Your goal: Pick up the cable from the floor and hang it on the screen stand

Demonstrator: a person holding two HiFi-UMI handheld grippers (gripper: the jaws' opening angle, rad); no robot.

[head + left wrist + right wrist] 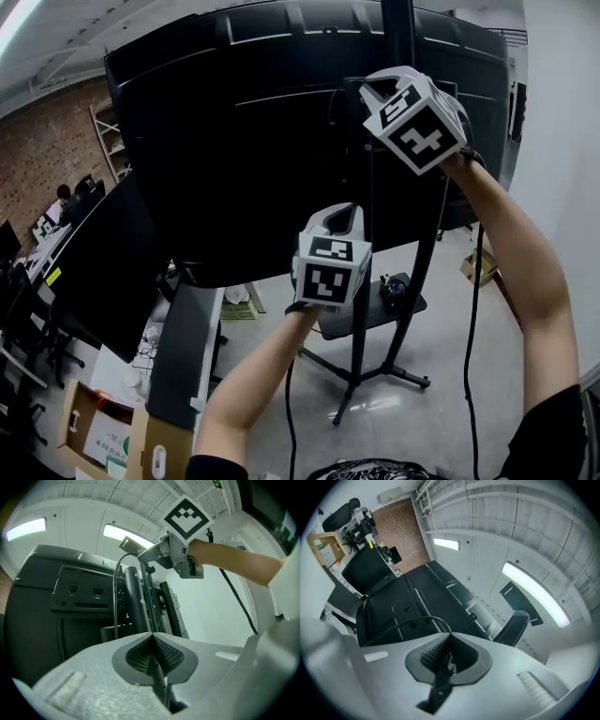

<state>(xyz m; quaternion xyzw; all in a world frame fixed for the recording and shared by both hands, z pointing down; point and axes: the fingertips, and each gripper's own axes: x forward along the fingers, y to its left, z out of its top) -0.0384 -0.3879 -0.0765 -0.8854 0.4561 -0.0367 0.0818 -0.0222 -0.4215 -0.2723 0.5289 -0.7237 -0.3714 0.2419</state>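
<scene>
The big black screen (262, 141) shows its back, carried on a dark stand pole (361, 309). My right gripper (375, 89) is raised to the top of the pole and is shut on a thin black cable (408, 620). From the jaws (449, 637) the cable arches away across the screen back (408, 597). In the left gripper view the cable (115, 592) drops from the right gripper (127, 543) beside the pole (136, 602). My left gripper (333, 220) sits lower; its jaws (152, 639) are shut with nothing visible between the pads.
A second dark screen (103, 272) leans at the left over cardboard boxes (94, 431). The stand has a small shelf (375, 314) and spreading feet (394, 375). A white wall (562, 141) is close on the right. People sit at desks (70, 202) far left.
</scene>
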